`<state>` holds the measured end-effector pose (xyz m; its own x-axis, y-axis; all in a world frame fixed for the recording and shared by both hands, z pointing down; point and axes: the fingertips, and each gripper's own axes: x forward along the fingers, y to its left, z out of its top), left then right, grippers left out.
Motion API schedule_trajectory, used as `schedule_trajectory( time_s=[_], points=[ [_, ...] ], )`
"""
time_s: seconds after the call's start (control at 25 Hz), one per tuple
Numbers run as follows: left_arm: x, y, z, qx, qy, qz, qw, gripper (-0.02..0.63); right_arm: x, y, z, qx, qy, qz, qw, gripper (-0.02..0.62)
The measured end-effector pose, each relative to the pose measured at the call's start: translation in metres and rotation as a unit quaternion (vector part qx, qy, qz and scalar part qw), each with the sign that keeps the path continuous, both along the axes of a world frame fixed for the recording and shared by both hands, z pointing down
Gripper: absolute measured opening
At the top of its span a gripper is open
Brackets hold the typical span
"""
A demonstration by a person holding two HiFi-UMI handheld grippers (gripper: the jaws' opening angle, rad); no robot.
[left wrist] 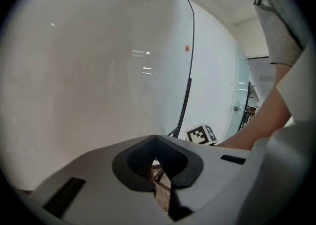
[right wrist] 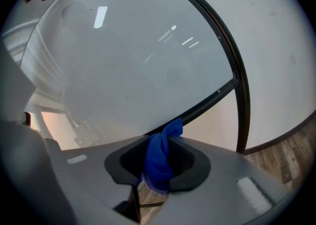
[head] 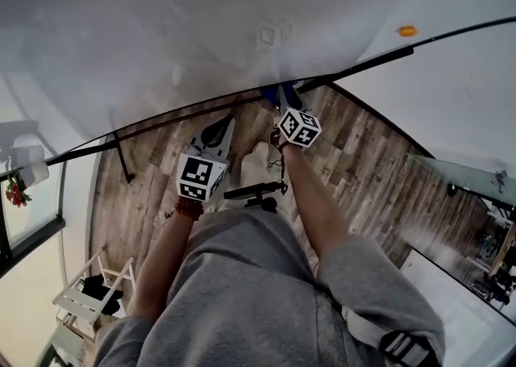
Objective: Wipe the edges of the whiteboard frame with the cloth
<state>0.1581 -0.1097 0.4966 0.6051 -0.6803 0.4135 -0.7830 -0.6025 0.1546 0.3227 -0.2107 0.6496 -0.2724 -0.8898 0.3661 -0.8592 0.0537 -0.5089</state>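
Cloth: the blue cloth (right wrist: 158, 164) sits bunched between the jaws of the right gripper (right wrist: 162, 139). Its upper tip pokes past the fingertips and touches the bottom edge of the black whiteboard frame (right wrist: 207, 102).
Right gripper: clamped on the cloth, jaws parted only by the wad of fabric.
Left gripper: the left gripper (left wrist: 155, 139) has its jaws closed tip to tip, with nothing between them.
Head view alone: both grippers side by side at the board's lower edge, the left one slightly nearer the person, over a wooden floor (head: 355, 156).
Right gripper view alone: the frame's corner, where the bottom and side edges meet, near the cloth.
Left gripper view alone: the whiteboard (left wrist: 89, 70) face at close range.
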Motion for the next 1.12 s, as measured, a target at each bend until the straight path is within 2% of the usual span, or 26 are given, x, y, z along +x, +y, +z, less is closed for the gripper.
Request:
schedule_trajectory(
  time_s=[0.12, 0.28, 0.44, 0.64, 0.88, 1.12],
  points=[
    [0.001, -0.005, 0.001, 0.002, 0.003, -0.005, 1.0, 0.009, 0.002, 0.002, 0.001, -0.001, -0.01, 0.0, 1.0, 0.112],
    [0.002, -0.014, 0.0, 0.006, 0.008, -0.012, 0.9999, 0.009, 0.0, 0.001, 0.0, -0.006, 0.003, -0.013, 1.0, 0.112],
    [0.005, -0.011, 0.0, 0.005, 0.009, -0.005, 0.9999, 0.008, -0.011, 0.003, -0.002, -0.005, 0.009, -0.036, 0.999, 0.112],
    [0.004, -0.004, 0.005, 0.0, 0.005, 0.0, 1.0, 0.009, -0.019, 0.007, -0.001, -0.007, -0.003, -0.034, 0.999, 0.112],
    [-0.008, 0.001, 0.008, 0.0, 0.0, 0.004, 1.0, 0.009, -0.033, 0.009, 0.0, -0.008, -0.012, -0.026, 1.0, 0.112],
    [-0.02, 0.0, 0.006, 0.002, 0.002, 0.001, 1.0, 0.008, -0.041, 0.011, 0.0, -0.012, -0.002, -0.041, 0.999, 0.112]
  ],
)
